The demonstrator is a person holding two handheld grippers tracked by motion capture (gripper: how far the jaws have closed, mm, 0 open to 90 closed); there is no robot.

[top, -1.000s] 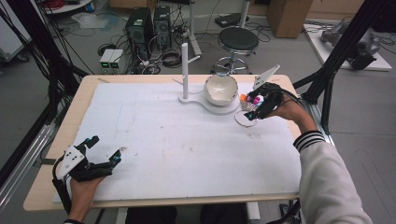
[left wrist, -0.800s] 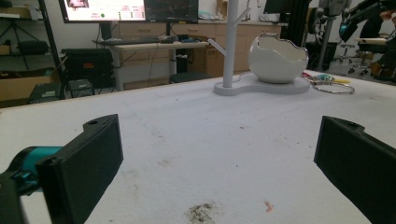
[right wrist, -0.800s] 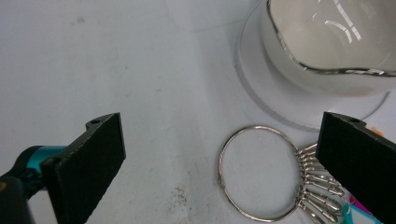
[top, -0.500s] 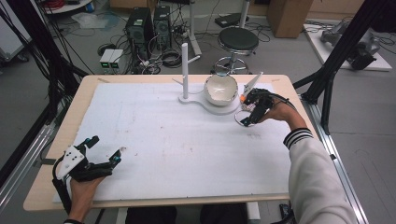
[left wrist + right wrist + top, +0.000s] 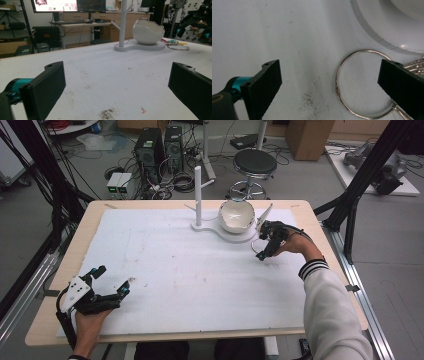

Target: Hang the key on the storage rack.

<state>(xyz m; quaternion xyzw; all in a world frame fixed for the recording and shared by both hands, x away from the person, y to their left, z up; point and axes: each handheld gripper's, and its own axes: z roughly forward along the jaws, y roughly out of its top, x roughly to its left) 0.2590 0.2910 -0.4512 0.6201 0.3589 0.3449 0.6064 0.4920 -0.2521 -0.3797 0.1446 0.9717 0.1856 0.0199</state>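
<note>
**Thin ring, flat on the mat: an easy miss**

A white mat (image 5: 200, 270) covers the table, dotted with dark specks. Nearest the person, the left gripper (image 5: 117, 90) rests idle, jaws spread wide and holding nothing. Farther off, the right gripper (image 5: 329, 85) hovers spread over the key ring (image 5: 362, 85), which lies flat just beside the white stand (image 5: 220, 227) with its bowl (image 5: 237, 215). Closing too high would likely pinch air; closing off-centre could skid the wire against the stand's base.
</note>
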